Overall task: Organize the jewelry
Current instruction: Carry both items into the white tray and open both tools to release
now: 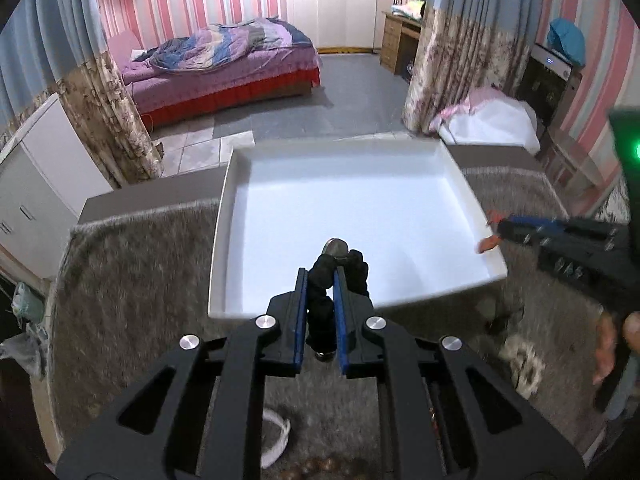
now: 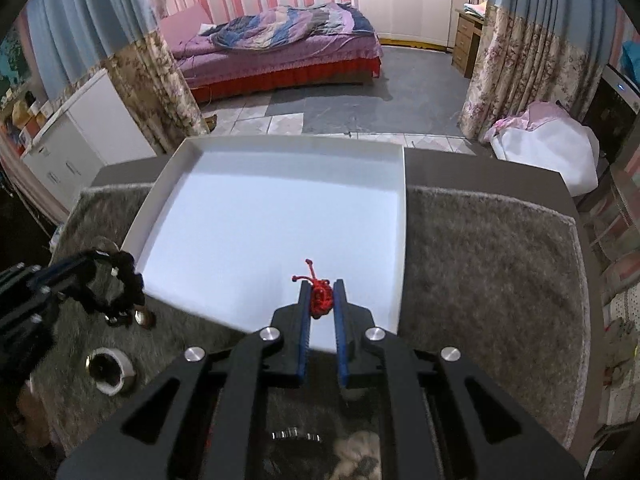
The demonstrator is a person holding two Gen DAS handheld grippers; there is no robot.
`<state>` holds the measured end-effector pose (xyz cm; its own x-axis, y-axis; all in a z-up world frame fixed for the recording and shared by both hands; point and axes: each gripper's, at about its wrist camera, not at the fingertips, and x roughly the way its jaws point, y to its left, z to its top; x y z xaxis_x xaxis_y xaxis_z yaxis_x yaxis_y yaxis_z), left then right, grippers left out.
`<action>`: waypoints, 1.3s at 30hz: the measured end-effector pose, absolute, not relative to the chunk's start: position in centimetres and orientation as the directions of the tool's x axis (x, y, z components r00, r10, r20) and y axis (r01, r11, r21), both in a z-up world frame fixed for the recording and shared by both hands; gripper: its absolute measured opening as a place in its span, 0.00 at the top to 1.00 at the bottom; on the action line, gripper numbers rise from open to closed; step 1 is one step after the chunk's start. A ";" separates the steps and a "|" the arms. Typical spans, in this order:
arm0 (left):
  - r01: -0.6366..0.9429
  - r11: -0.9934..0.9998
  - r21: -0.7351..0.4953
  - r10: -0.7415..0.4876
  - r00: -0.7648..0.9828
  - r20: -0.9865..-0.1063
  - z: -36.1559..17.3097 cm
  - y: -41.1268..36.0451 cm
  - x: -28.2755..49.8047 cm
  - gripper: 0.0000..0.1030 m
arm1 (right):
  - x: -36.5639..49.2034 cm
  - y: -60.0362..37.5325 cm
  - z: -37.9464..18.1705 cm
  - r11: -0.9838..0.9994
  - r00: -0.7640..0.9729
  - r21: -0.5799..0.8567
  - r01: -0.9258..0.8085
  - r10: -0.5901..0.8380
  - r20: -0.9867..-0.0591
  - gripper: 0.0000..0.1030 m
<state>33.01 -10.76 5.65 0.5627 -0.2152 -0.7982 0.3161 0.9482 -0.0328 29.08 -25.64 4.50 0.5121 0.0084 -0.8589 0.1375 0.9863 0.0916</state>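
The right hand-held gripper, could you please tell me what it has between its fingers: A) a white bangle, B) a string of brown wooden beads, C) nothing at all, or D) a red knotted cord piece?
D: in the right wrist view, the right hand-held gripper is shut on a red knotted cord piece, seen against the white tray.

tray (image 2: pixel 402 216) on rug (image 2: pixel 492 260), rug on table (image 2: pixel 560 188) | bangle (image 2: pixel 110 368) left of tray, on rug | bed (image 2: pixel 280 48) behind table
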 end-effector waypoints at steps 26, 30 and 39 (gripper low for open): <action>0.258 0.965 -0.033 -0.173 0.538 -0.825 -3.6 -9.1 43.7 0.89 | 36.7 -26.3 -3.1 0.987 0.551 0.021 0.161 -0.072 -0.832 0.90; 0.248 0.968 -0.026 -0.158 0.527 -0.835 -4.3 -9.1 44.3 0.89 | 37.5 -26.5 -4.2 0.986 0.526 0.012 0.166 -0.078 -0.847 0.90; 0.242 0.970 -0.019 -0.145 0.516 -0.844 -5.4 -9.1 44.6 0.88 | 37.9 -26.9 -5.2 0.981 0.503 0.031 0.192 -0.072 -0.861 0.89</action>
<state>44.56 -9.07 -5.43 0.5156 -0.1453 -0.8444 0.2423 0.9700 -0.0190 37.87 -26.87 -5.23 0.5029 -0.0716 -0.8614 0.1922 0.9809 0.0307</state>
